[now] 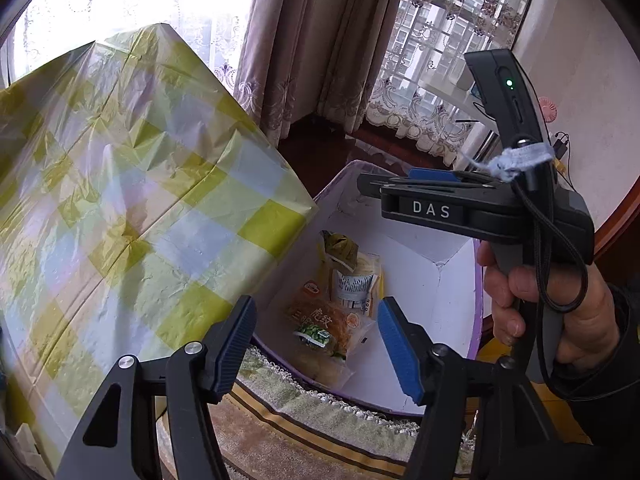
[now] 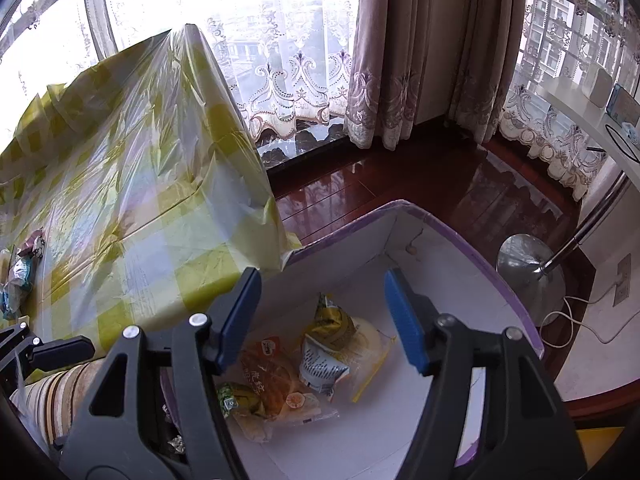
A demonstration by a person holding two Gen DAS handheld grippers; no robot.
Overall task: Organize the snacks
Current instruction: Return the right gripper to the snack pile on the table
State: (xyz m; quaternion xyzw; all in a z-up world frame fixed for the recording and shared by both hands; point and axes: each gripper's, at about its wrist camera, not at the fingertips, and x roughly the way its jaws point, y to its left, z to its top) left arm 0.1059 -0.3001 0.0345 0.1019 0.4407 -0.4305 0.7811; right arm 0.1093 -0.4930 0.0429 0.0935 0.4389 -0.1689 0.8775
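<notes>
Snack packets (image 2: 296, 376) in clear and orange wrappers lie together inside the white, purple-rimmed cardboard box (image 2: 472, 236) beside the checked-cloth surface (image 1: 120, 184), both grippers' fingers (image 1: 400, 352) spread and empty above them, apparently having let go.

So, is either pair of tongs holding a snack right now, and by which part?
Nothing is held. The left tongs and right tongs both stand open and empty above the box; the snack packets lie on its floor.
</notes>
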